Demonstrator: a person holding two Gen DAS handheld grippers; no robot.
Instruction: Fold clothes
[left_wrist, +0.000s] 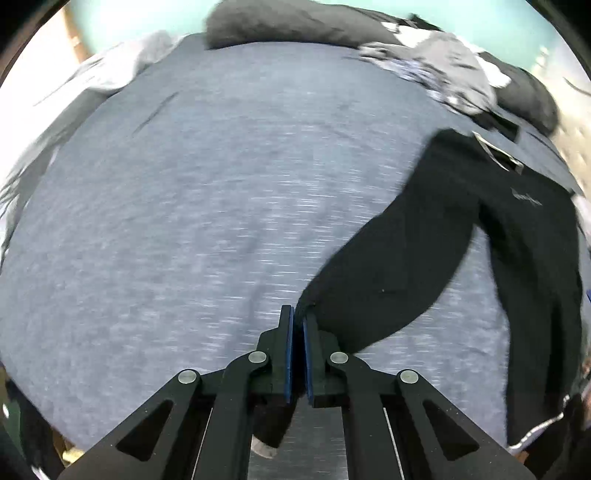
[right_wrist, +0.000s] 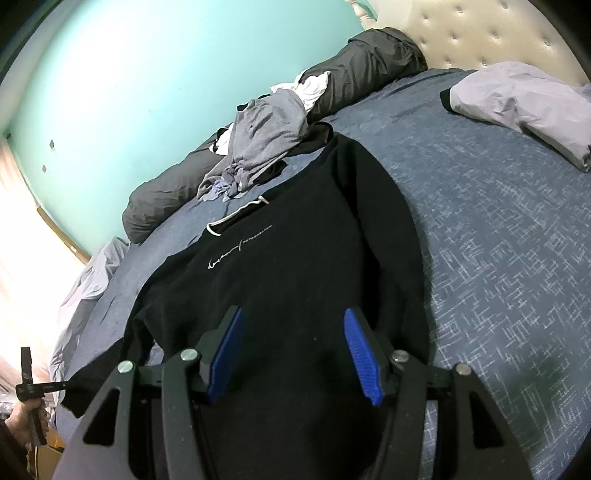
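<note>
left claw (left_wrist: 297, 325) pressed shut on the cuff of the black sweatshirt (left_wrist: 461, 236), blue pads nearly meeting with dark cloth pinched between them and a bit of it hanging below. sleeve stretched up and to the right of that claw, over the blue-grey bed sheet (left_wrist: 192, 206), to the body of the garment, where a small pale logo shows. blurred all over in the left wrist view. right claw (right_wrist: 295, 332) held about half open just above the sweatshirt's lower body, blue pads (right_wrist: 360, 354) apart with nothing gripped between them; contact with the cloth not clear. sweatshirt (right_wrist: 295, 240) spread chest up on the bed ahead of the right claw, white-trimmed collar at the far end, thin white script across the chest. far left of the right claw, the other gripper seen in a hand (right_wrist: 22, 424), pulling the sleeve tip off toward the bed's edge. beyond the collar, a heap of grey clothes (right_wrist: 258, 144) against a long dark bolster (right_wrist: 362, 62). ahead and to the right, a lilac pillow (right_wrist: 524, 107) near the tufted headboard (right_wrist: 491, 33).
</note>
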